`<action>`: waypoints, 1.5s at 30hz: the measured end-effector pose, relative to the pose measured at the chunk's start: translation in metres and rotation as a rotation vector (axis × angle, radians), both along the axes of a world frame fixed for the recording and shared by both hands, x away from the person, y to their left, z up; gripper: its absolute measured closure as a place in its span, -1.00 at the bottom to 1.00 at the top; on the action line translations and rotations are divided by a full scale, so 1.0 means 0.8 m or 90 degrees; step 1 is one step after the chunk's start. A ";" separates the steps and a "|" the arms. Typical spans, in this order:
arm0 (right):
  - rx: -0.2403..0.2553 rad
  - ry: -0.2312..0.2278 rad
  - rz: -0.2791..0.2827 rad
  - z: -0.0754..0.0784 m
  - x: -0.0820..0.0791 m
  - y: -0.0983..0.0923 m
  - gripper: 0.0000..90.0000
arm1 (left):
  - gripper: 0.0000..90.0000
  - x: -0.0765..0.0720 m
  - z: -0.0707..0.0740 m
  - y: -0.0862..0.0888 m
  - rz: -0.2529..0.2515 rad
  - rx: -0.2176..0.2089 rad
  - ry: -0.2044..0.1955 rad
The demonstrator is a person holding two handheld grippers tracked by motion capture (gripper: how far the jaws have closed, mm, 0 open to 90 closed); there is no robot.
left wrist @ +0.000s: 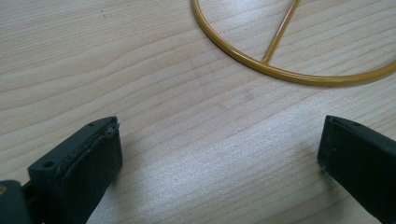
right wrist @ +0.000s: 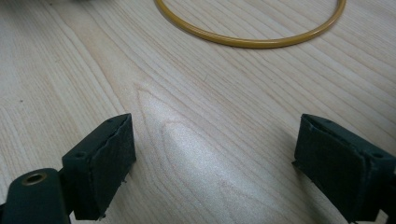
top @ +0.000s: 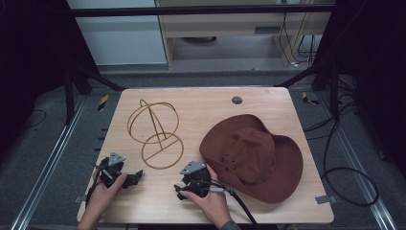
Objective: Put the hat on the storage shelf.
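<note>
A brown wide-brimmed hat [top: 252, 155] lies on the right half of the wooden table [top: 201, 108]. Left of it stands a gold wire hat stand [top: 155, 132] with a ring base [top: 163, 151] and a round wire head. Its base ring [left wrist: 289, 70] curves across the top of the left gripper view, and the ring [right wrist: 252, 39] also arcs across the top of the right gripper view. My left gripper [top: 136, 175] rests near the front left edge, open and empty. My right gripper [top: 182, 187] sits at the front centre, jaws wide apart over bare wood.
A small grey round cap [top: 237, 100] is set in the table near its back edge. Metal rails and cables [top: 344, 172] run along both sides of the table. A cable trails from the right gripper toward the front edge.
</note>
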State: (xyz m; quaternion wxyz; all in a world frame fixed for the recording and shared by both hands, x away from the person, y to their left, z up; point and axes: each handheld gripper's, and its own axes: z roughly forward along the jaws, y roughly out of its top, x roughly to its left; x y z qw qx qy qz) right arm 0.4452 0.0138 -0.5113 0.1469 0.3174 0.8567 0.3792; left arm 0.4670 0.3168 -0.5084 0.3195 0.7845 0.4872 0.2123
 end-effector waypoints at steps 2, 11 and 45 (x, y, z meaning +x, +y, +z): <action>0.000 0.000 0.000 0.000 0.000 0.000 -0.72 | -1.00 0.000 0.000 0.000 0.002 -0.003 -0.001; 0.001 0.003 -0.018 0.000 0.000 -0.001 -0.73 | -1.00 0.000 0.000 0.000 0.002 -0.003 -0.001; -0.090 -0.072 -0.039 0.151 -0.002 -0.145 -0.58 | -1.00 0.000 0.000 0.000 0.002 -0.001 0.000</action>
